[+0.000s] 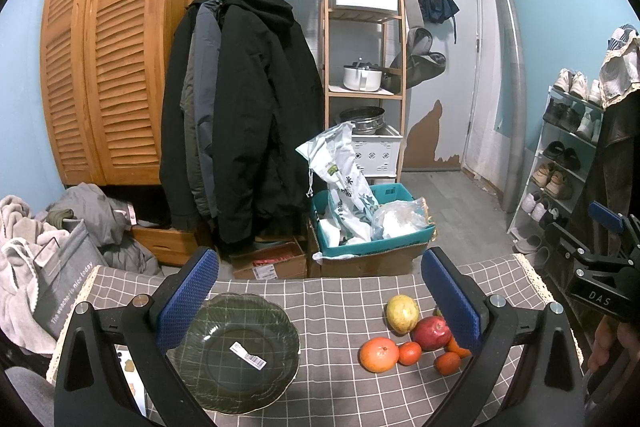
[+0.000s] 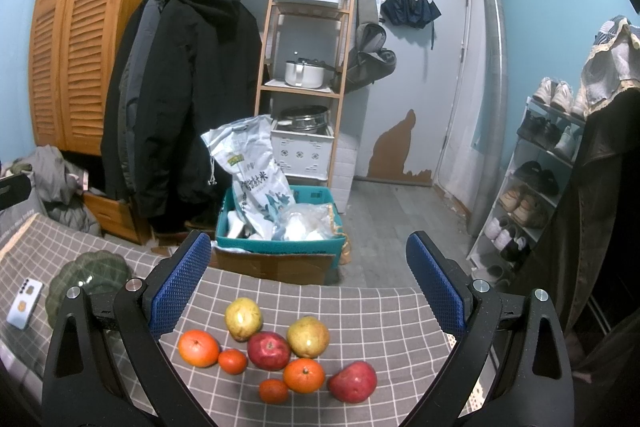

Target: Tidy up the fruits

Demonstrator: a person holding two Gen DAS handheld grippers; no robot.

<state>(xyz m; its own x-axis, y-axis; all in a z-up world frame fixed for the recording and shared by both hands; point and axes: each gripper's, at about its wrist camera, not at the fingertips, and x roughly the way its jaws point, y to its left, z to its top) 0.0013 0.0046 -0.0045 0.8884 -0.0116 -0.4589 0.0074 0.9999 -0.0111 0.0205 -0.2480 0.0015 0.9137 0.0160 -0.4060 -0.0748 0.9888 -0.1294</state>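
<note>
- Right tool (image 2: 308, 283) released, jaws wide, holding nothing, over the fruit pile (image 2: 276, 351) on the desk (image 2: 384, 311).
- Left tool (image 1: 320, 291) also released, near the glass plate (image 1: 234, 351).
- We judge the fruits firm, round, prone to rolling; we'd grip across the middle.
- Plate looks fragile, so set fruit down gently.

Tablecloth (image 2: 360, 311): grey with a white grid, cream lace edge.
Plate (image 1: 236, 351): dark green glass, white barcode sticker.
Pears (image 2: 243, 318): yellow-green.
Apples (image 2: 269, 350): deep red, speckled.
Oranges (image 2: 199, 347): bright orange, and the small tangerines (image 2: 233, 361) a redder orange.
Gripper pads (image 2: 180, 287): blue, dimpled, on black arms.
Phone (image 2: 25, 303): white.
</note>
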